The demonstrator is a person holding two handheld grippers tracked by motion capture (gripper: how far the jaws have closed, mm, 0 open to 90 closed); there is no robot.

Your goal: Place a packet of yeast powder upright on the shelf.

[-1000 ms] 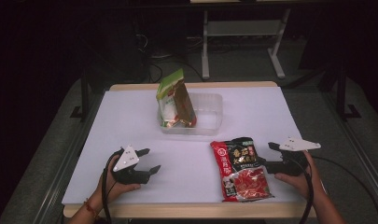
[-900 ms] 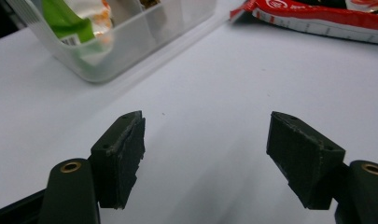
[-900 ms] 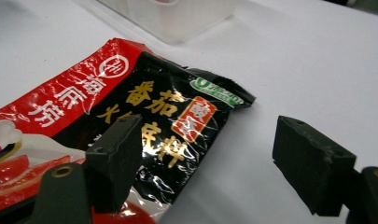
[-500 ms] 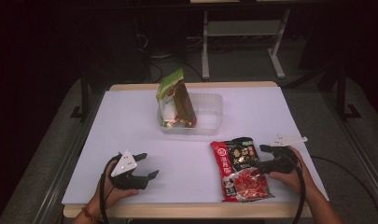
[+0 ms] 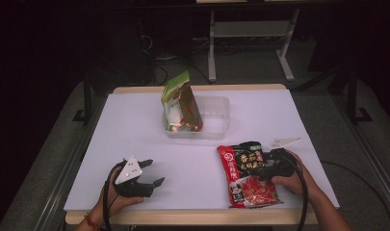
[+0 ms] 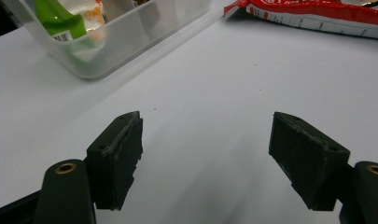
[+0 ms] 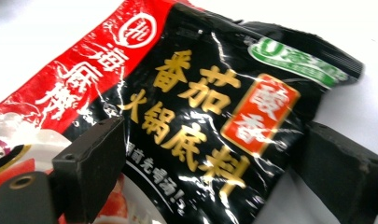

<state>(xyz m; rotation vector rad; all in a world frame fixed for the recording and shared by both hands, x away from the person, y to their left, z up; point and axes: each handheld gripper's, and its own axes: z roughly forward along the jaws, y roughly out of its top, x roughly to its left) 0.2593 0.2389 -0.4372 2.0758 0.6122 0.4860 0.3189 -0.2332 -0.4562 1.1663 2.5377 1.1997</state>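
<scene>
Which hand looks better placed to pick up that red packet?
Right. The right gripper sits over the red packet, jaws open astride it. The left gripper rests apart over bare table.

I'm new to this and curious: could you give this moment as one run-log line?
left gripper: open, idle on table | right gripper: jaws just opening, over red-black packet | green packet: in clear tub
</scene>
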